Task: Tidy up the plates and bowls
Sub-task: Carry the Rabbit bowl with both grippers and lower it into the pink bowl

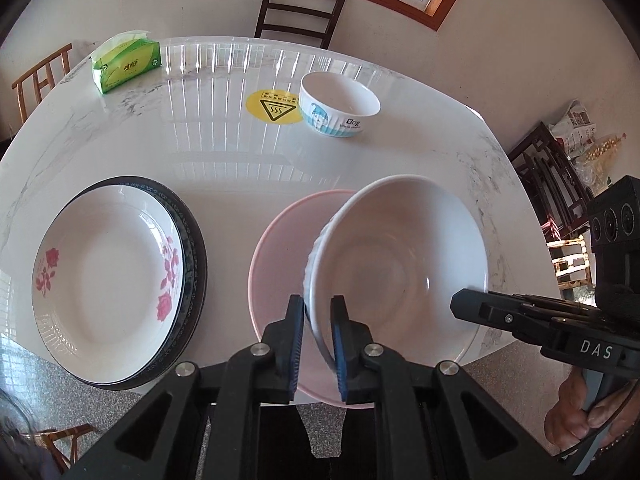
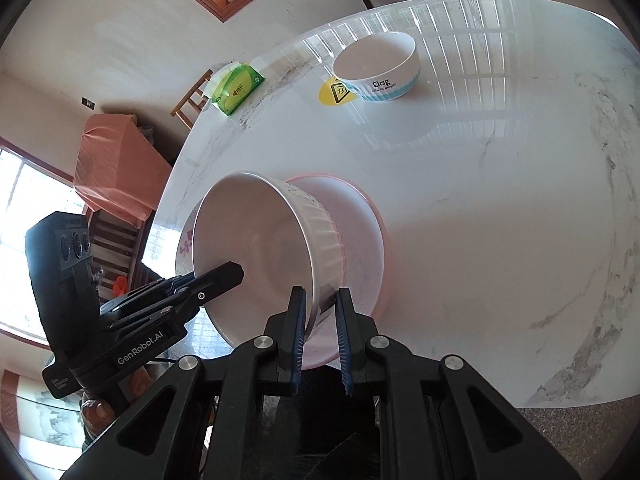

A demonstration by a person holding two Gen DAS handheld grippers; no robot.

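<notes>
Both grippers on one bowl: the left hand-held gripper (image 1: pixel 319 322) is clamped on the near rim of the white ribbed ceramic bowl (image 1: pixel 400 264), one pad inside and one outside the wall. The right hand-held gripper (image 2: pixel 321 322) grasps the same bowl's rim at another spot, pads either side of the wall. The bowl is tilted, its mouth turned toward the grippers, and sits over or inside the wide pale-pink shallow bowl (image 1: pixel 280 240); whether they touch, cannot tell. The pink bowl rests on the white marble-look counter (image 1: pixel 224 152) at its near edge. To the left of it, a white plate with red rose print (image 1: pixel 108 276) lies stacked on a dark-rimmed plate (image 1: pixel 196 248), close to the near edge. Further back stands a small white bowl with blue cartoon print and "Dog" lettering (image 1: pixel 340 106), upright, just beside a round yellow hot-surface warning sticker (image 1: pixel 274 108). A green tissue pack (image 1: pixel 128 62) lies at the far left of the counter. A dark wooden chair (image 1: pixel 300 12) stands behind the counter.
</notes>
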